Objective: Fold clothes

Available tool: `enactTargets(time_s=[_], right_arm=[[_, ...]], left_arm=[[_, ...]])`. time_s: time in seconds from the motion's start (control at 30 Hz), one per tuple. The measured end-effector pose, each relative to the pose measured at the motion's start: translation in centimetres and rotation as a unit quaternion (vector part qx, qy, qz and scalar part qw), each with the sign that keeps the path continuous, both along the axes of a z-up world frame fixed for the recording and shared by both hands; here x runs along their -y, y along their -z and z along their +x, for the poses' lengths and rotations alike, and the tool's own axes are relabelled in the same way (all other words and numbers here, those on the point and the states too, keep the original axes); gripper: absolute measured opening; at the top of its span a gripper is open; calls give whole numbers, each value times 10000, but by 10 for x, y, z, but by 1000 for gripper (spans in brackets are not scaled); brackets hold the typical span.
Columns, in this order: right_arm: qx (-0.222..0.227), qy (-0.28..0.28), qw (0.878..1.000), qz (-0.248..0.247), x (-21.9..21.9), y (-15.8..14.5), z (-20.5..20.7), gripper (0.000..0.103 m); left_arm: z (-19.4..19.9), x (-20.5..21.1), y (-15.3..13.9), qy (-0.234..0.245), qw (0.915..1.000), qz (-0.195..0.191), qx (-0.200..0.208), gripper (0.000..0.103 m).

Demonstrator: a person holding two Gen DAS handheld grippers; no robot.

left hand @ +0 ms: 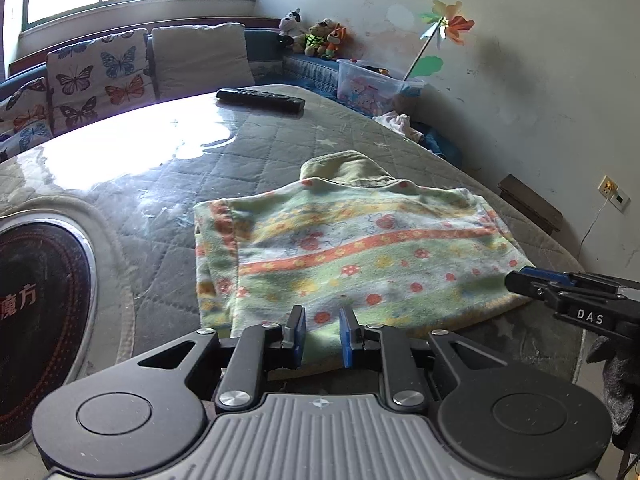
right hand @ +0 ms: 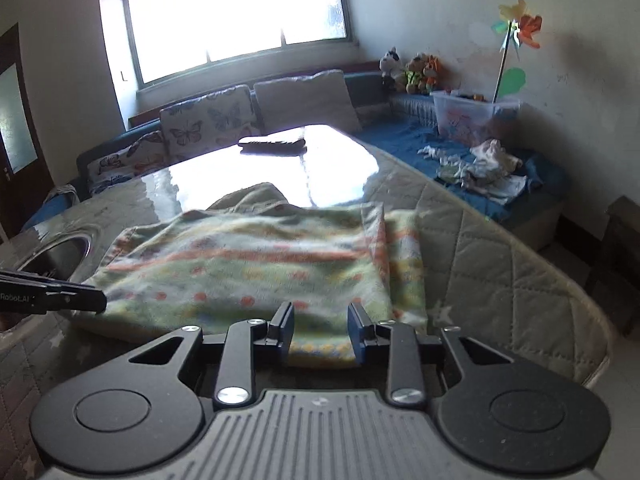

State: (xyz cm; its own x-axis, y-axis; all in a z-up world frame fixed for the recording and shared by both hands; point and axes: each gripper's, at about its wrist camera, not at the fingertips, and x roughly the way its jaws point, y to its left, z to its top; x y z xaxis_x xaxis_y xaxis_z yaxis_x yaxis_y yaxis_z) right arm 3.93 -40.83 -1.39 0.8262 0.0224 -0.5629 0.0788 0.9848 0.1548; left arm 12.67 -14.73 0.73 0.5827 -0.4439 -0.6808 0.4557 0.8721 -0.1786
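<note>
A patterned green, orange and white garment (left hand: 360,256) lies partly folded on the quilted table cover, its plain yellow-green collar end (left hand: 344,166) toward the far side. It also shows in the right wrist view (right hand: 248,264). My left gripper (left hand: 322,330) is open at the garment's near edge, with cloth showing between its blue pads. My right gripper (right hand: 320,330) is open at the near edge too, over the hem. The right gripper's tip shows in the left wrist view (left hand: 520,280) at the garment's right corner. The left gripper's tip shows in the right wrist view (right hand: 96,300) at the left corner.
A black remote (left hand: 260,100) lies at the table's far side. A round black cooktop (left hand: 40,300) sits inset at the left. A sofa with butterfly cushions (left hand: 96,76), plush toys (left hand: 316,38), a plastic bin (left hand: 372,84) and loose clothes (right hand: 480,164) lie beyond the table.
</note>
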Motion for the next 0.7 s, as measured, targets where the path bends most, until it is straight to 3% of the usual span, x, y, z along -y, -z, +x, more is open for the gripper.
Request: enactTargets(time_s=[0.3,0.37,0.5,0.57,0.63,0.7], right_arm=[[-61,202,9997,103,7,9,21,34],[22,212,9997,113,4,5,15,46],[177,217,9996,23,-6,-2,7,60],[232,210,9995,-21,-10,-4,4,71],[275,188,9994,-33,-16,-6,2,78],[307,162,9994,-72,-23,-7,-1,79]], left_arm=[[2,-15,2,-215,9997,-80,-95,23],[1,-18,0,-243,9996,-107,-86,27],[-6,-20,-2,-287,9996,-39,-6,56],[-9,-22,-3,-308,9995,19,32,60],[-13,-24,-3,-329,9994,77,69,69],[-17,-25,-3,-351,9992,135,107,76]])
